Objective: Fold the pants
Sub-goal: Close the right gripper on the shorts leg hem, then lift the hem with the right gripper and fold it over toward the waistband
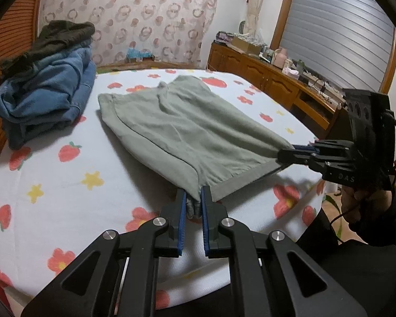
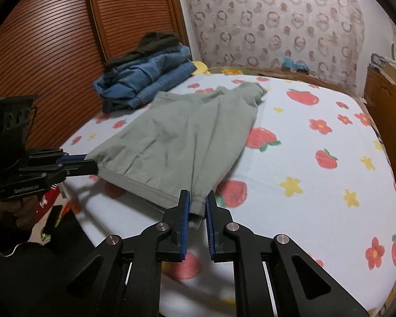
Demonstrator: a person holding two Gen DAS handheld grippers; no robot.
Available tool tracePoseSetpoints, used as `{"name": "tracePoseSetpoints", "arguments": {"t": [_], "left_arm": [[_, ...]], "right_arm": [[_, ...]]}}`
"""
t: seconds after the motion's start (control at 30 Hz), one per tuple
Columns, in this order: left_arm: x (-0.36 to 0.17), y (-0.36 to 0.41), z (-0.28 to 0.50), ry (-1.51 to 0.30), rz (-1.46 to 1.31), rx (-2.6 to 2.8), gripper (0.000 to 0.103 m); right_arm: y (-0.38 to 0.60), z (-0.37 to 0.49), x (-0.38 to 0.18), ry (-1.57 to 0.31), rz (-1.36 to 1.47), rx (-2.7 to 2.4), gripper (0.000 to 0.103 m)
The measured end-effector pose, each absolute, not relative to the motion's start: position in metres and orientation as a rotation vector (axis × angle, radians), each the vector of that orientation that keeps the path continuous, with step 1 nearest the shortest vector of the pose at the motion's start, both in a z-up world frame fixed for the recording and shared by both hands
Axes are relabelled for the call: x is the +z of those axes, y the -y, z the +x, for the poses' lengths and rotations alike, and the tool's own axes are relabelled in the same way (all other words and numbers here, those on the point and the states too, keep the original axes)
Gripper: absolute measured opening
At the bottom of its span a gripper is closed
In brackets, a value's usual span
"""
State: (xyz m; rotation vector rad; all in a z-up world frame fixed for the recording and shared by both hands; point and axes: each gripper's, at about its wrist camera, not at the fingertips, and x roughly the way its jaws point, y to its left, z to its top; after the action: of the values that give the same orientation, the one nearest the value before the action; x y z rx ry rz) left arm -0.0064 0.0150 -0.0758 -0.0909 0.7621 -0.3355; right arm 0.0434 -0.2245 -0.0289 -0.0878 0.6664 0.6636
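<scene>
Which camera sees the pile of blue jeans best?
The left wrist view: the blue jeans pile sits large and close there, with dark clothes on top. In the right wrist view it lies farther back, smaller, beyond the green pants.

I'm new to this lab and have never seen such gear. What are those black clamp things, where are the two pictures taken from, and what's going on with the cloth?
They are hand-held grippers, one in each of a person's hands. Each carries a wide-angle camera looking along its fingers, so each picture also catches the other tool. The left gripper and the right gripper each pinch a near corner of the grey-green pants, which otherwise lie spread on the flower-print bed sheet. A pile of blue and dark clothes sits behind, apart from the pants.
</scene>
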Motion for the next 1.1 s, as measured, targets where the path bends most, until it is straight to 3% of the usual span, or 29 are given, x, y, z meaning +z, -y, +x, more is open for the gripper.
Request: {"name": "tracePoseSetpoints", "arguments": {"t": [0.7, 1.1], "left_arm": [[-0.024, -0.042, -0.029, -0.626, -0.115, -0.303, 0.011], [-0.043, -0.046, 0.014, -0.655, -0.122, -0.287, 0.011]], "right_arm": [[0.225, 0.022, 0.008, -0.592, -0.039, 0.797, 0.011], [0.214, 0.052, 0.006, -0.563, -0.098, 0.739, 0.01]]}}
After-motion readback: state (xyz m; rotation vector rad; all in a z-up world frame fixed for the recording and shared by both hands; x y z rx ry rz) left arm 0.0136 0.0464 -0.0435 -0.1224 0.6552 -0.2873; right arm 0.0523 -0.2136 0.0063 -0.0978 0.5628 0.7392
